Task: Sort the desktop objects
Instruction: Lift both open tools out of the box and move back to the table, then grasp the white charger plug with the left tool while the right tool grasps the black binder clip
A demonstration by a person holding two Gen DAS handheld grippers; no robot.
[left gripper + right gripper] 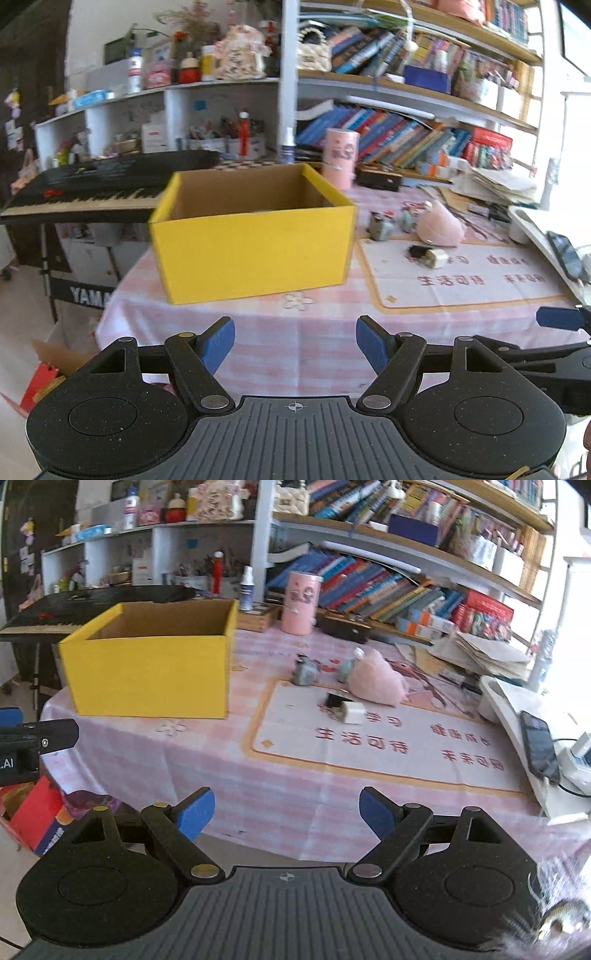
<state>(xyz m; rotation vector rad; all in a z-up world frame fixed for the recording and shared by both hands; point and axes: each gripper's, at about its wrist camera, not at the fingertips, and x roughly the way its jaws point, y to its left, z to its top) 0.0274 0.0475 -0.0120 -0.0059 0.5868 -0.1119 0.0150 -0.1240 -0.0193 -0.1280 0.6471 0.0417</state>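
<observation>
An open yellow cardboard box point(251, 240) stands on the pink checked tablecloth point(295, 332); it also shows in the right wrist view point(151, 672). To its right lie a small grey object point(304, 670), a pink fluffy item point(376, 683), a greenish figurine point(345, 670) and a black-and-white charger point(345, 709). The charger also shows in the left wrist view point(428, 255). My left gripper point(295, 345) is open and empty, in front of the box near the table's front edge. My right gripper point(286, 812) is open and empty, short of the mat point(369, 746).
A pink cylinder point(301, 603) and a spray bottle point(246, 589) stand behind the box. A phone point(539, 744) lies on a white stand at the right. Bookshelves point(369, 583) line the back. A black keyboard point(92, 188) stands left of the table.
</observation>
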